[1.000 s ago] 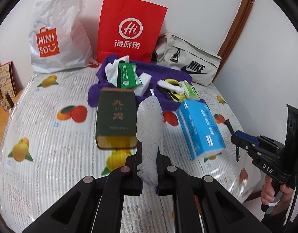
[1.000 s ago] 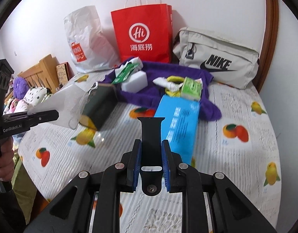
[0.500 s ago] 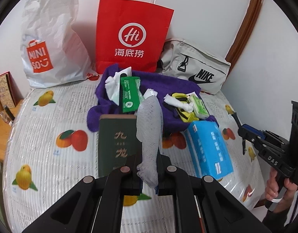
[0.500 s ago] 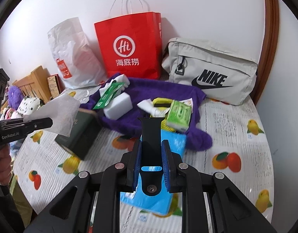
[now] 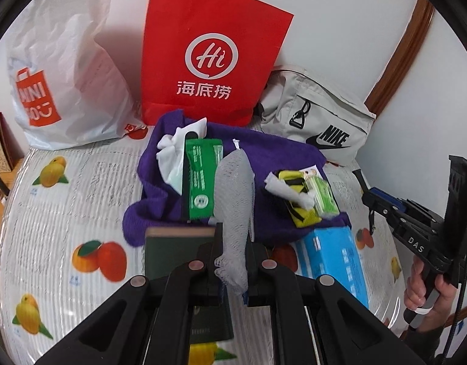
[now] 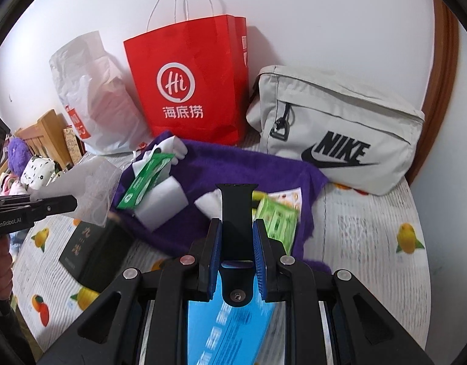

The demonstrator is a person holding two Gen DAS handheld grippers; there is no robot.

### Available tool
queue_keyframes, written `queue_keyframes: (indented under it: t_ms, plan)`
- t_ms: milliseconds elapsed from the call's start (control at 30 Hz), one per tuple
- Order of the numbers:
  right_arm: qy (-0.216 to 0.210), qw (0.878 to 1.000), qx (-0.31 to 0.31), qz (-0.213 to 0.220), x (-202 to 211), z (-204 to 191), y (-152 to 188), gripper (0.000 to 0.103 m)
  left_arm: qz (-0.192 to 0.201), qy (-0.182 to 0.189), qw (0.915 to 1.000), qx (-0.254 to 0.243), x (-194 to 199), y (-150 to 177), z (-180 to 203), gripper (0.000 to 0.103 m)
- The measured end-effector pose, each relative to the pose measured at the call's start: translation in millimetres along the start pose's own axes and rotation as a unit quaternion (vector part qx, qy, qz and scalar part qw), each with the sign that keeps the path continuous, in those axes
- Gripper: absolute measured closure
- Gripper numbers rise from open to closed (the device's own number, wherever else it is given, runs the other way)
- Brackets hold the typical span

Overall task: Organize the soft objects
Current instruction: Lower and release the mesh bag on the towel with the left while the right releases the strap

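On the fruit-print surface (image 5: 51, 213), a fuzzy purple cloth (image 6: 233, 164) is collecting small items. The left tool (image 5: 233, 243) is gripping a white mesh pouch (image 5: 233, 194) above it; the right tool (image 6: 236, 243) is pinching a black rubber strap (image 6: 237, 213). Likely next: lowering both onto the cloth. Behind, bags are reading "Hi", "MINISO", "NIKE".
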State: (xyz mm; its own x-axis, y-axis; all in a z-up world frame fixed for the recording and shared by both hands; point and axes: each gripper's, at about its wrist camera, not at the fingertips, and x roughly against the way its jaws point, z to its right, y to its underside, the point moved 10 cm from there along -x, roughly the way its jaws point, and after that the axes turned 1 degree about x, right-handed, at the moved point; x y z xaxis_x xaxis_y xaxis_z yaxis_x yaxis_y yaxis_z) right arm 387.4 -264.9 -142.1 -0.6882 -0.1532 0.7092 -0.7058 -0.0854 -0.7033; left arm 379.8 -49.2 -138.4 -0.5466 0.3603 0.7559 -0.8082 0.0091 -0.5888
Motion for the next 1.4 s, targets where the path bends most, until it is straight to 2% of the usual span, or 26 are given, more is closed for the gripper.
queue_keyframes:
  t_ms: [333, 700, 900, 1233, 1400]
  plan:
    - [-0.002, 1.000, 0.009, -0.012, -46, 8, -27, 0.082, -0.011, 0.005, 0.9999, -0.003, -33, -30, 1, 0.095]
    - [-0.020, 0.999, -0.003, -0.030, -85, 11, -41, 0.082, -0.032, 0.013, 0.9994, -0.004, -68, -47, 4, 0.095]
    - [-0.026, 0.999, -0.002, -0.046, -104, 11, -39, 0.082, -0.043, 0.028, 0.9987, 0.002, -86, -53, 8, 0.095]
    - [-0.034, 0.996, -0.004, -0.086, -129, 14, -22, 0.082, -0.070, 0.010, 0.9975, -0.008, -118, -49, 5, 0.095]
    - [-0.039, 0.995, -0.003, -0.092, -134, 12, -17, 0.081, -0.066, -0.003, 0.9975, -0.028, -121, -51, 7, 0.086]
